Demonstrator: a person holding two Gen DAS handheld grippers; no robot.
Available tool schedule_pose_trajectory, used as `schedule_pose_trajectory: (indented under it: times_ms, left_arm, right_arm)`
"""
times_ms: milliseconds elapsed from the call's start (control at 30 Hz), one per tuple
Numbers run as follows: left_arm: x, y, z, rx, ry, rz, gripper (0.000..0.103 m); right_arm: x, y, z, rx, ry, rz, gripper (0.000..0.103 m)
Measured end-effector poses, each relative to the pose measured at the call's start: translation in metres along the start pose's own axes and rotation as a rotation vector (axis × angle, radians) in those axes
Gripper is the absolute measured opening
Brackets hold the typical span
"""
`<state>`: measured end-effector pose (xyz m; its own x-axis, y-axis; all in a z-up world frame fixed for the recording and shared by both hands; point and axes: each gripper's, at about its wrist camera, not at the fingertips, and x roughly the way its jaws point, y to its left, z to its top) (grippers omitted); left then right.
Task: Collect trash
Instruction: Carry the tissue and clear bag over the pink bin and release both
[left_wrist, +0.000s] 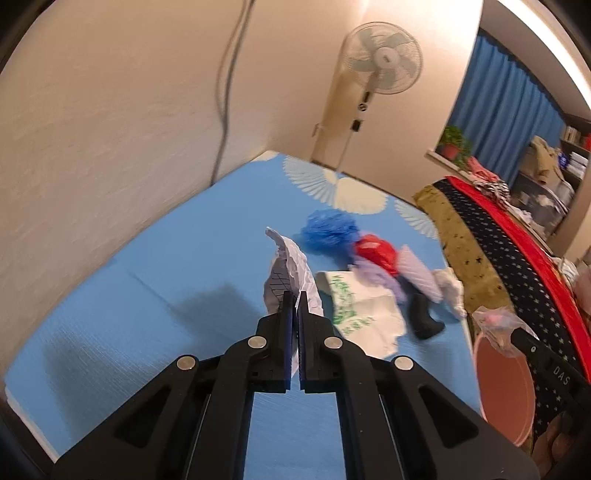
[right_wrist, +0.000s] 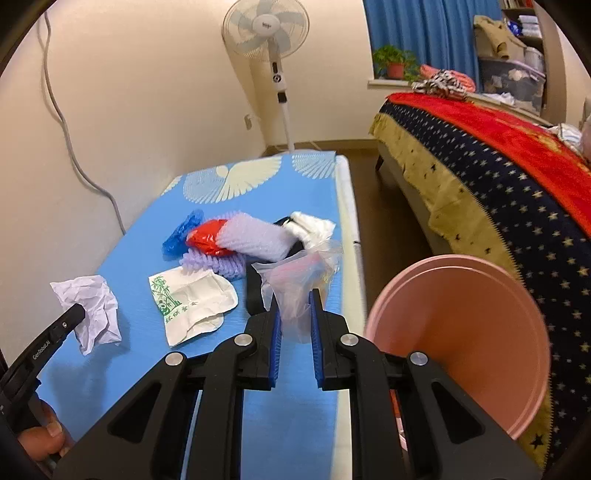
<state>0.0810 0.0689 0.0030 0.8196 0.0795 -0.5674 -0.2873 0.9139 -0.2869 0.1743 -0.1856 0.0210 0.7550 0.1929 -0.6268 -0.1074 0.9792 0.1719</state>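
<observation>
In the right wrist view, at the lower left of the frame, the left gripper (right_wrist: 79, 310) has its jaws nearly together on a crumpled white paper (right_wrist: 94, 308); the left wrist view shows the same paper (left_wrist: 291, 275) pinched between the blue pads and standing up above them. Just right of it, a flat white wrapper printed with green bamboo (right_wrist: 192, 301) lies on the blue mat (right_wrist: 295, 199). Above that, toward the middle of the frame, a pile of 4 or so scraps sits close together: a blue plastic piece (right_wrist: 183, 230), a red bag (right_wrist: 207, 236), a pale foam net sleeve (right_wrist: 258, 236) and a white tissue wad (right_wrist: 312, 223). Lower centre, the right gripper (right_wrist: 295, 314) is narrowed on a clear plastic bag (right_wrist: 295, 284), its pads pressing the film. At the right of the frame the pink bucket (right_wrist: 461, 332) stands open beside the mat's edge.

The step in hand looks like carrying 2 picked pieces to the bucket. Next, each load likely needs bringing over the rim before the jaws let go; the light bag may cling to the pads.
</observation>
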Motion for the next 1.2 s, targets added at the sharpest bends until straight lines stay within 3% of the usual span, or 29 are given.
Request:
schedule_pose_trajectory:
  times_ms: [433, 1200]
  left_arm:
    - [-0.022, -0.025, -0.009, 0.083, -0.009, -0.074, 0.002]
    - [-0.021, -0.084, -0.022, 0.192, -0.030, -0.179, 0.002]
  right_arm:
    - [-0.052, -0.020, 0.002, 0.034, -0.077, -0.043, 0.014]
    - [-0.065, -0.060, 0.007, 0.108, -0.118, -0.109, 0.014]
